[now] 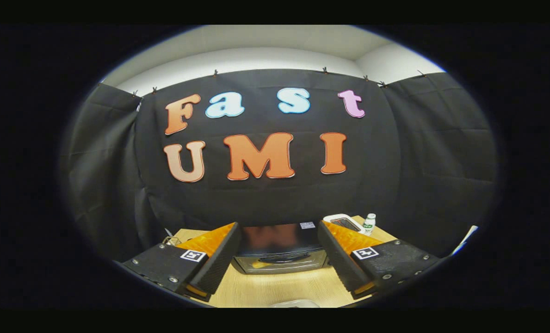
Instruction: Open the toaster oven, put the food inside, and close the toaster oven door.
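Beyond the spread, empty jaws sits the boxy silver toaster oven point(279, 252) on the pale wooden surface point(275, 289), door apparently closed; any approach should stay centred on its front.

Light falls from above: the pale ceiling point(275, 46) glows bright while the black cloth booth wall point(265, 199) stays dim and soaks up most of it. The fisheye lens bows straight lines strongly toward the rim, where the picture darkens and softens. The glossy dark top of the silver toaster oven point(279, 252) carries a blurred reflection. The light wooden worktop point(275, 289) is evenly lit, with soft shadows under the open fingers of the hand-held gripper point(279, 259).
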